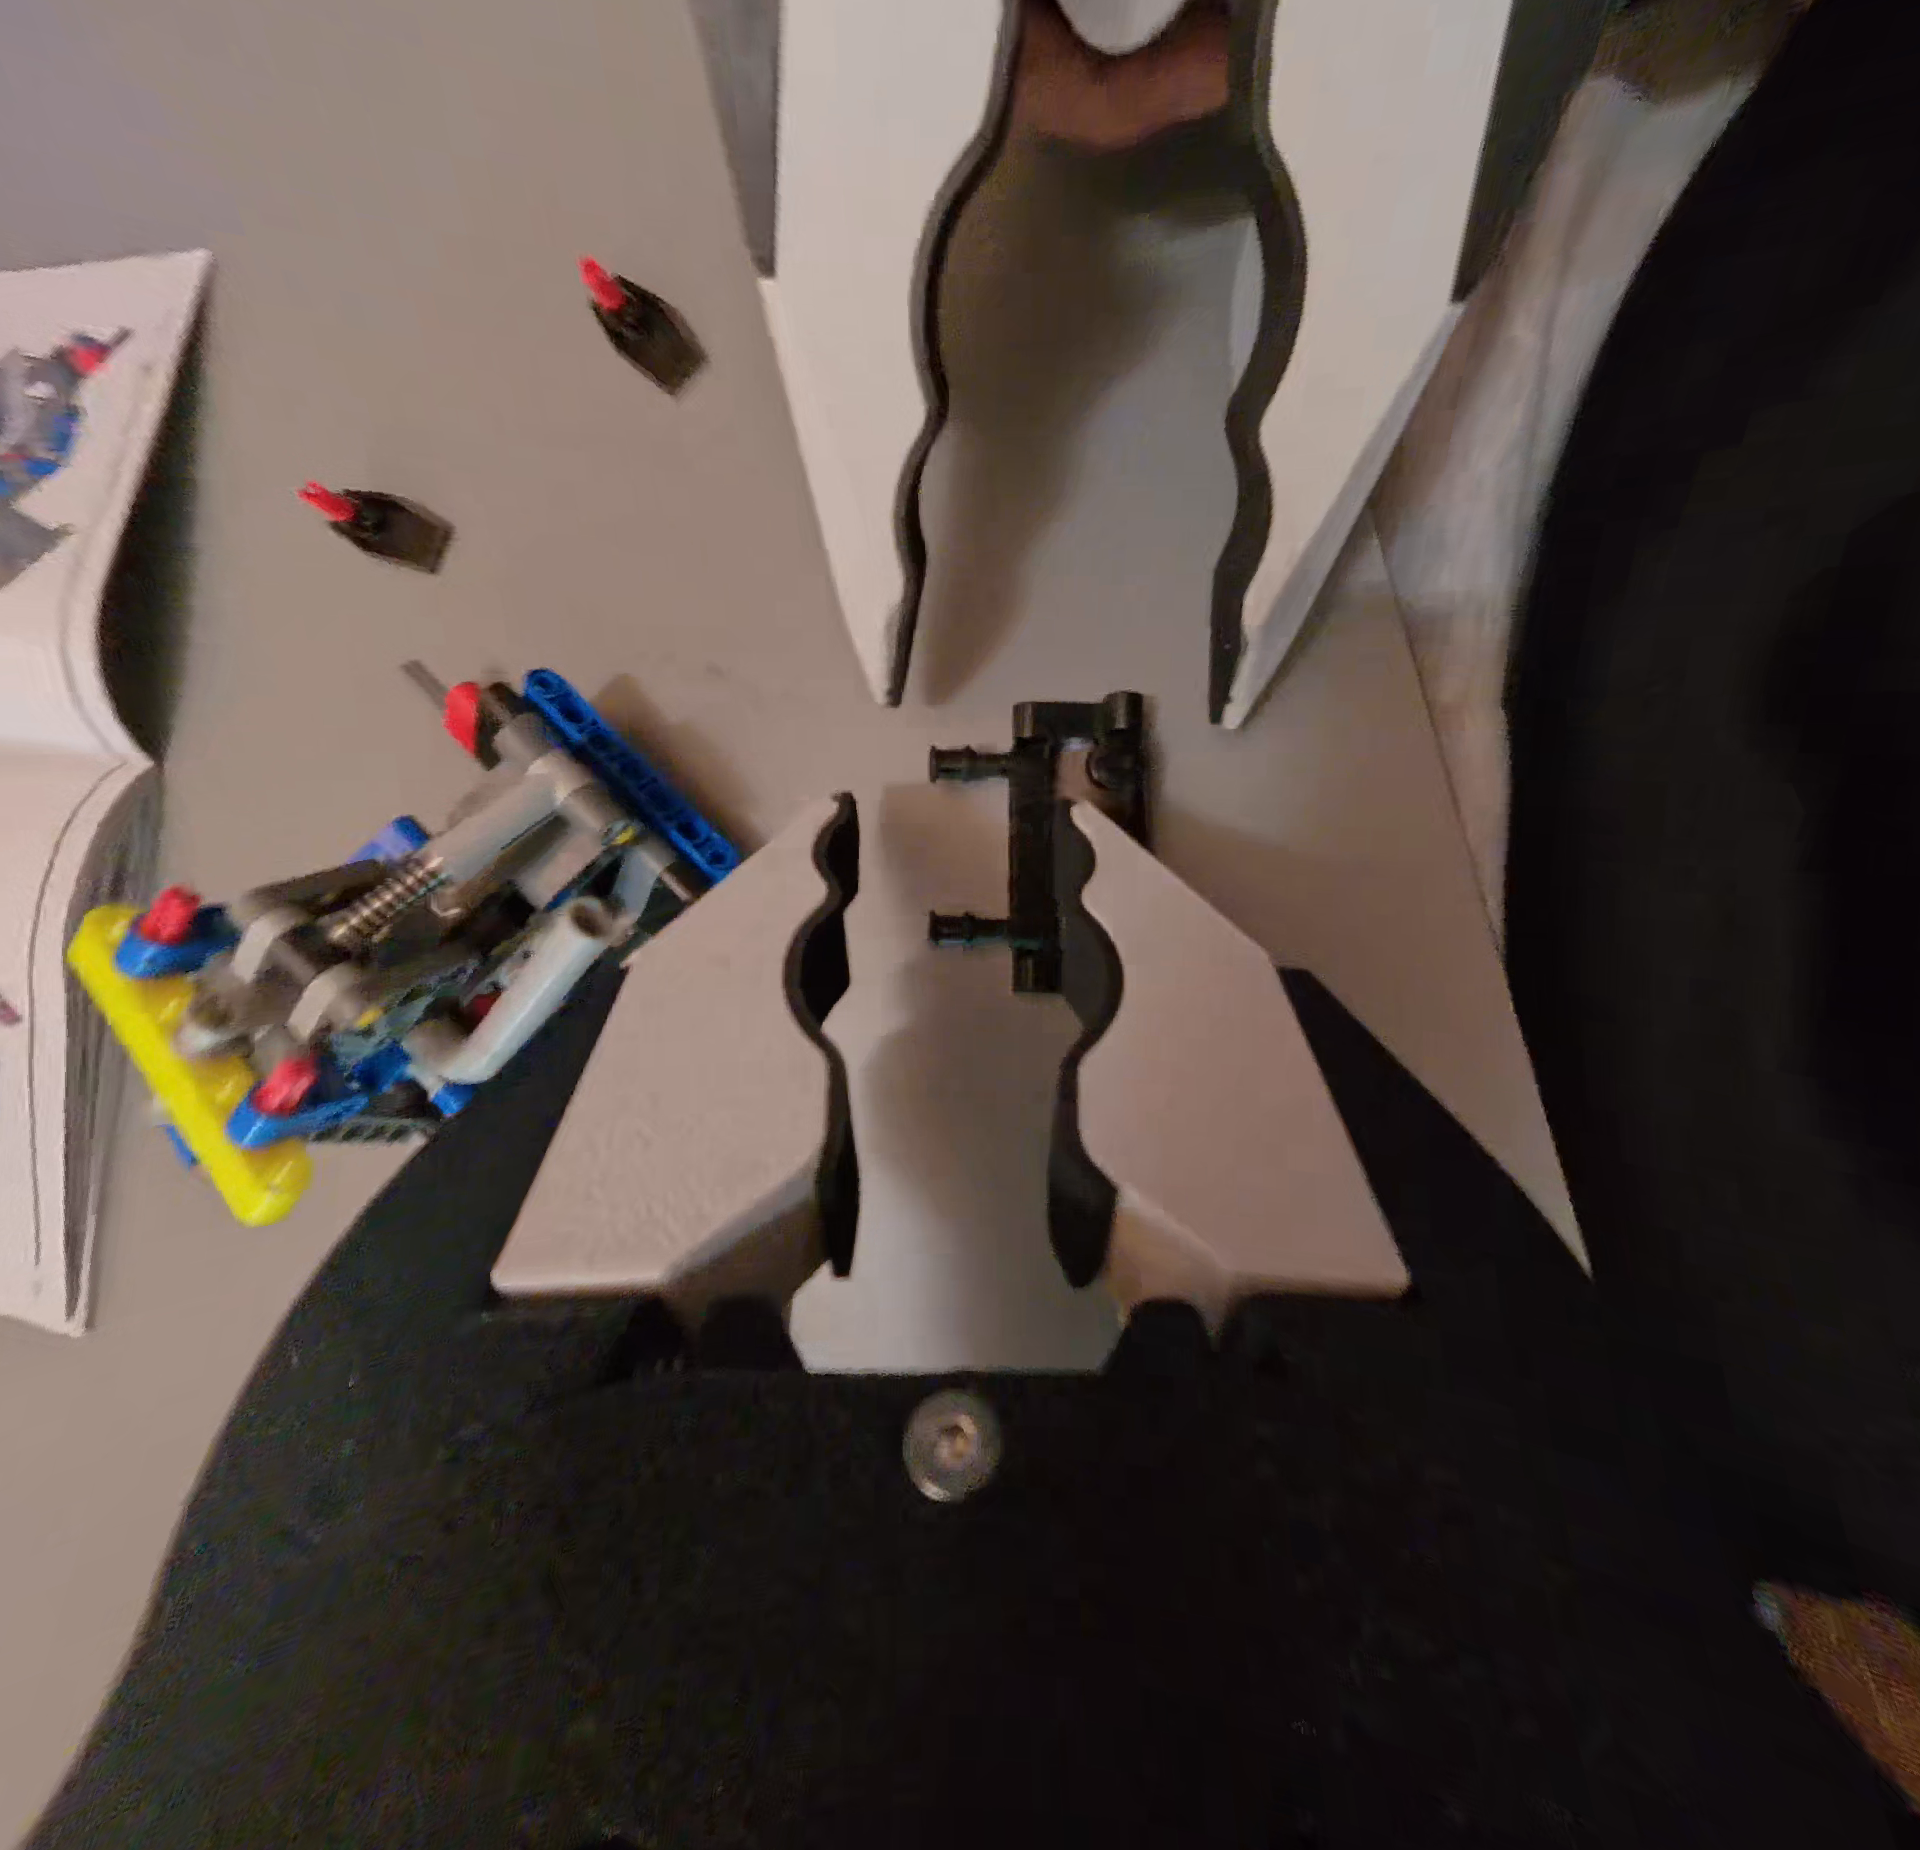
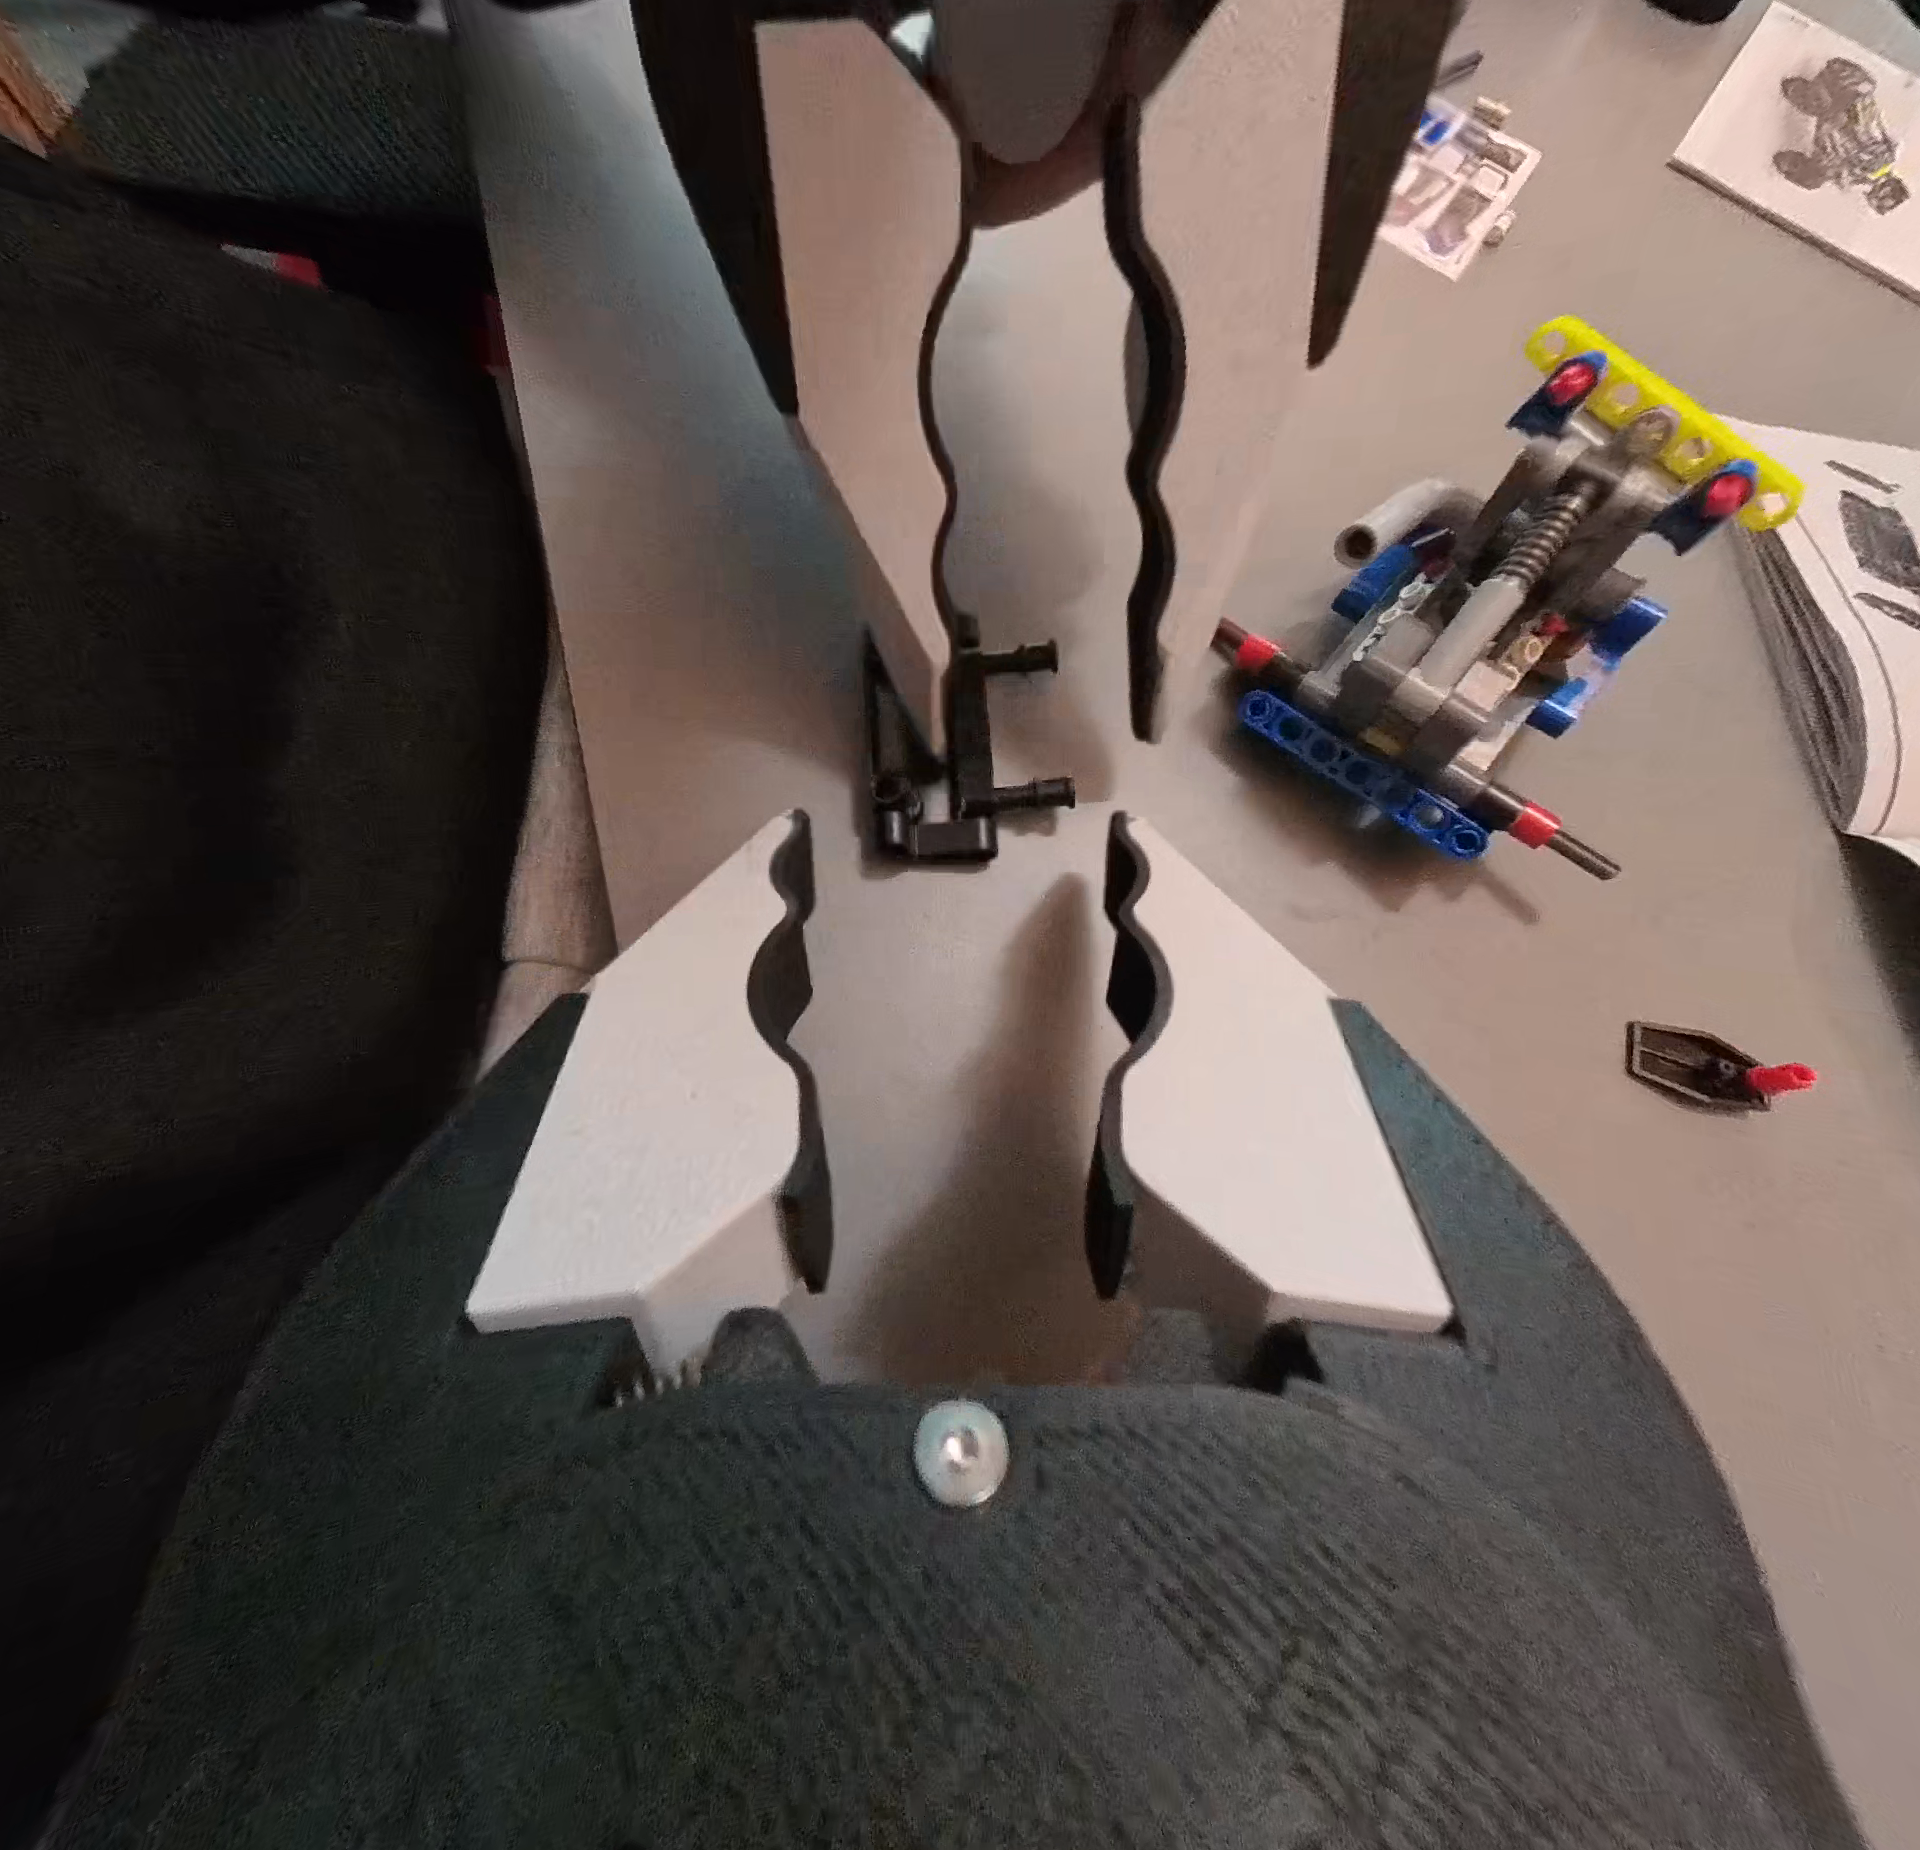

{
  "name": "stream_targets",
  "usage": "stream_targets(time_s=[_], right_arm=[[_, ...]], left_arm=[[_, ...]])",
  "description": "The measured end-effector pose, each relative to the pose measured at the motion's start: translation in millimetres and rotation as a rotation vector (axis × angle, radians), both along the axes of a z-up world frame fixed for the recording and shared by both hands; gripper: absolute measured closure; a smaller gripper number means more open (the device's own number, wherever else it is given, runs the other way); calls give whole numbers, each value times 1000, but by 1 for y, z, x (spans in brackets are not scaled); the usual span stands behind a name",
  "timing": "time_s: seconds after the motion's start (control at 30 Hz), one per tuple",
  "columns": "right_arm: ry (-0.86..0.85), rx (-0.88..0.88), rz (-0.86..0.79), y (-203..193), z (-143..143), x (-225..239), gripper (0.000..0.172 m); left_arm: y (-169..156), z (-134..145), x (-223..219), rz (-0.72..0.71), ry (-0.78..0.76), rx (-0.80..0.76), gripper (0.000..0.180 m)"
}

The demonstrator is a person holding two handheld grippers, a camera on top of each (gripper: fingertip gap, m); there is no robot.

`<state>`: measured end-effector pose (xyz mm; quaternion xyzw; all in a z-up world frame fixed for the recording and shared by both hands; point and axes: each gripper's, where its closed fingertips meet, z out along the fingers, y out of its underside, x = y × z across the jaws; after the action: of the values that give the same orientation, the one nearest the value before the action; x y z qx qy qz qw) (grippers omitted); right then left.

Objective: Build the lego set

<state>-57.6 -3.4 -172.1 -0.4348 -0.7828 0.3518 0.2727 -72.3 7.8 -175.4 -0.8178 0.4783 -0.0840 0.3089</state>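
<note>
Sitting loose: black piece between two open tongs

Resting on the grey table (image 2: 1351, 1281), the black piece (image 1: 1039, 844) lies flat. The left tongs (image 1: 961, 813) stand apart around it, one finger beside it, not squeezing. The right tongs (image 2: 956, 829) gape wide, holding nothing. Nearby: one toy car (image 2: 1538, 637), two small black bits with red pegs (image 1: 639, 325), one open booklet (image 1: 62, 657).

A plain grey bench (image 2: 1351, 1229) filled most of both views, matte and evenly lit, with soft shadows. Along its edge lay dark, nearly black fabric (image 2: 229, 605), and a strip of teal woven upholstery (image 2: 260, 107) showed beyond.
</note>
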Motion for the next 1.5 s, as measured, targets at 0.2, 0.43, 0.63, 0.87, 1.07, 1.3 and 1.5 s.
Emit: stream_targets(time_s=[0.2, 0.43, 0.63, 0.87, 1.07, 1.3, 1.5], right_arm=[[-40, 24, 5, -2, -7, -4, 132], [-47, 15, -32, 3, -7, -7, 133], [-59, 7, -20, 1, -8, -6, 148], [-51, 15, -25, 2, -8, -6, 141], [-18, 49, -16, 8, -6, -12, 127], [-69, -15, 17, 5, -8, -13, 129], [-70, -15, 28, 4, -8, -12, 133]], left_arm=[[-2, -5, 13, -99, 25, 18, 154], [11, 0, 7, -41, 56, 196, 143], [8, -1, 6, -101, 112, 323, 160], [7, -3, 6, -55, 20, 211, 160], [6, -4, 7, -49, -78, 174, 160], [4, -5, 7, -49, -158, 102, 160], [3, -4, 3, -71, -110, 123, 160]])
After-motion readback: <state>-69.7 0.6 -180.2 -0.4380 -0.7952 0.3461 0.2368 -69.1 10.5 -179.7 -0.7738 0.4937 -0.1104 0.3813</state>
